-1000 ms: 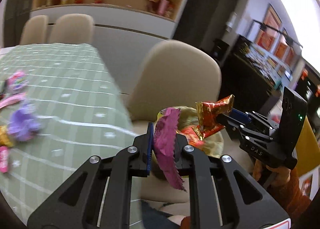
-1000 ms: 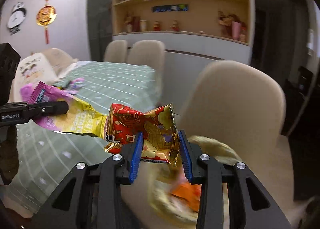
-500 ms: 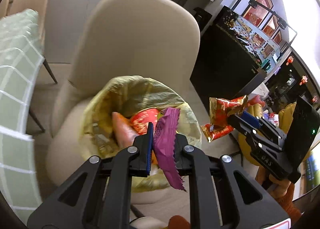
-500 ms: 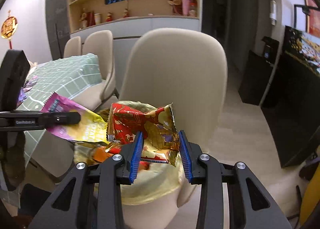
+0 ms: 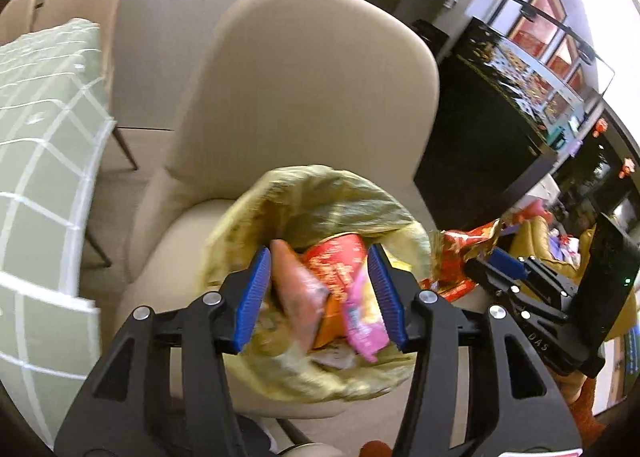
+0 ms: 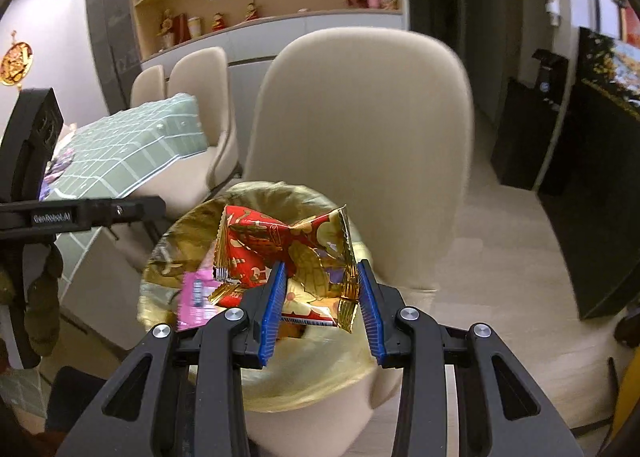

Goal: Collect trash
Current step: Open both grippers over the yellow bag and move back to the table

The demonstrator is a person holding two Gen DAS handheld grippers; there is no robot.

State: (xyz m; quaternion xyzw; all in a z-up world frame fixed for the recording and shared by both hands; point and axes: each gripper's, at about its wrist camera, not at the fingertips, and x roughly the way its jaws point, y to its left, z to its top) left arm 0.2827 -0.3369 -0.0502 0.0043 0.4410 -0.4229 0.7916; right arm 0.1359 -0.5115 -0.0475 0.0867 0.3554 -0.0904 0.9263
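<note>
The yellow-lined trash bin (image 5: 320,193), standing on the seat of a beige chair (image 5: 312,69), is taken as the landmark. To the left of the bin, the edge of a table under a green checked tablecloth (image 5: 44,145) is seen, and a few small wrappers, blurred and hard to identify, are left lying on it in the right wrist view. Directly above the bin's mouth the left gripper (image 5: 322,297) is held, its jaws spread wide with nothing between the blue pads; a pink wrapper (image 5: 362,321) is seen just below them, blurred as if falling, among orange and red packets already inside the bin. Whether it is resting or in mid-air cannot be told. To the right of the bin, and partly over its rim, the right gripper (image 6: 320,305) is positioned with a red and gold snack wrapper (image 6: 288,253) between its jaws; the jaws are set close around the wrapper's lower part, though a gap shows on one side, so the pinch appears loose or in the course of release. The main risk is judged to lie here: the wrapper is light and crumpled, and if it is let go while near the bin's right rim, it could catch the liner's edge or drift onto the chair seat or the floor. The bin itself could also be nudged off the seat by either gripper.
</note>
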